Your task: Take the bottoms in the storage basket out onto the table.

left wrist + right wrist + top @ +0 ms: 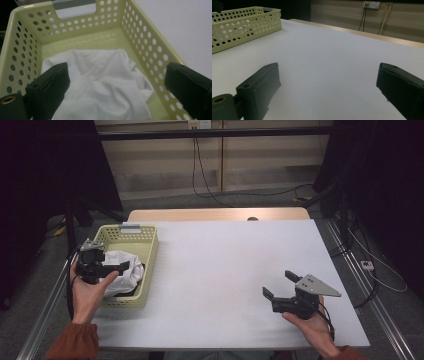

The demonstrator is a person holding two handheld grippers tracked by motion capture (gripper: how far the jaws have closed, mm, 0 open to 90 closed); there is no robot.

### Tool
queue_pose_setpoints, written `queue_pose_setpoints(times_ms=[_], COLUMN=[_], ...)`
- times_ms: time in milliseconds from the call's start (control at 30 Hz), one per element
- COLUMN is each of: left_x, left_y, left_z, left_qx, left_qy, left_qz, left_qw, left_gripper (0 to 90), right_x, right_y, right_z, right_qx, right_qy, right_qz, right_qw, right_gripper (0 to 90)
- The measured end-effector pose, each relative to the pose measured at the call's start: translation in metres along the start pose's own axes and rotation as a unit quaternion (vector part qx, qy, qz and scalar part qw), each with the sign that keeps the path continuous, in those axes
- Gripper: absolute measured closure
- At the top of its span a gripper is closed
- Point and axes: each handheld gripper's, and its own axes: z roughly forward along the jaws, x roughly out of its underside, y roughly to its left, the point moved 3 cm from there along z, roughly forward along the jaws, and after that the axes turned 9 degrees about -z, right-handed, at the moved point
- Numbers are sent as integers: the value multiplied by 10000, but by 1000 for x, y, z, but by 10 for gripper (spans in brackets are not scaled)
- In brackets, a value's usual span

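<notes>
A pale yellow perforated basket (150,245) stands at the table's left edge, with a crumpled white cloth (125,270) lying inside it. My left gripper (117,269) hovers over the near end of the basket, open, its jaws spread above the cloth and holding nothing. In the left gripper view the cloth (100,85) lies between and below the jaws of the left gripper (116,72), inside the basket's walls (145,37). My right gripper (278,283) is held open above the bare table at the near right. In the right gripper view the right gripper (328,72) points across the white table (324,45) with the basket (242,25) far left.
The white tabletop (225,265) is broad and flat between the basket and the right hand. A wooden strip (215,215) runs along its far edge. Cables (210,190) trail on the floor behind, and metal rails (350,265) flank the table.
</notes>
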Motion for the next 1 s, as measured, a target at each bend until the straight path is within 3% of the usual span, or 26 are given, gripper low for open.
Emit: queue_pose_setpoints(times_ms=[233, 333, 633, 800, 1000], left_x=[-10, -12, -9, -5, 1], left_y=[1, 1, 13, 17, 19], left_z=[11, 17, 40, 53, 64], left_qx=[-107, -31, -266, -279, -369], left_qy=[87, 19, 486, 897, 1363], left_qz=[44, -51, -247, -273, -311], left_qw=[9999, 10000, 9982, 9952, 9895], left_gripper=[65, 70, 72, 78, 81], right_x=[0, 0, 1, 1, 1], right_y=[0, 0, -1, -1, -2], right_z=[0, 1, 1, 1, 1], right_qx=[-5, -8, 1, 5, 2], right_qy=[8, 6, 17, 25, 23], right_qz=[1, 16, 8, 18, 18], right_qw=[10000, 10000, 10000, 10000, 10000], right_gripper=[50, 50, 50, 50, 50])
